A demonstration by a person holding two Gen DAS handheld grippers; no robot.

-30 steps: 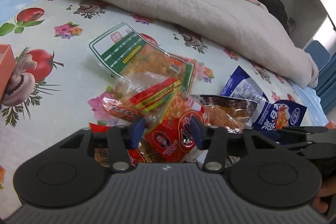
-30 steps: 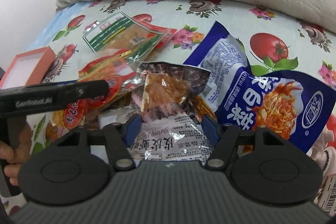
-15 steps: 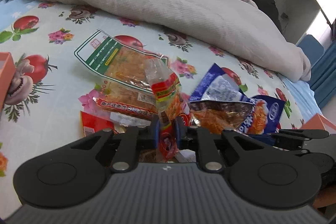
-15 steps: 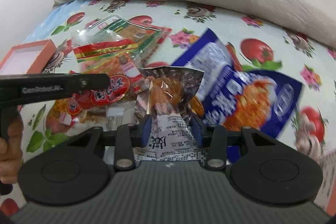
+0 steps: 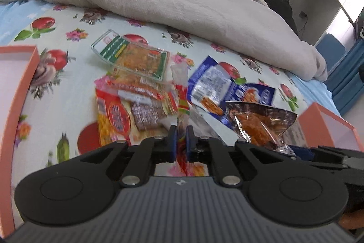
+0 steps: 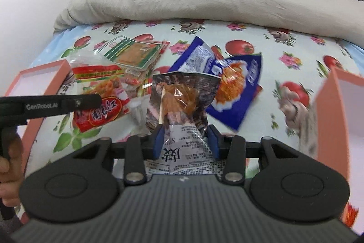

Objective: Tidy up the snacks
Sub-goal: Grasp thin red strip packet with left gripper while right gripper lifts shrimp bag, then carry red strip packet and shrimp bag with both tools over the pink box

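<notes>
The left gripper (image 5: 181, 138) has just been closing; its jaws now pinch a thin red-and-clear snack packet (image 5: 182, 104). The right gripper (image 6: 186, 139) clamps a crinkly brown-and-silver packet (image 6: 182, 97).

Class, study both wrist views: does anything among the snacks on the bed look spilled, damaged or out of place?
Nothing looks torn or spilled. The oddity is disorder: snack packets lie overlapping in a heap on the bed sheet, outside both orange boxes. Each gripper grips one packet: the left gripper a red packet, the right gripper a dark clear packet.

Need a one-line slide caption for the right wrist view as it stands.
Right gripper shut on a clear shrimp-snack packet, lifted over the snack pile on the fruit-print bedsheet, orange boxes at either side.
</notes>
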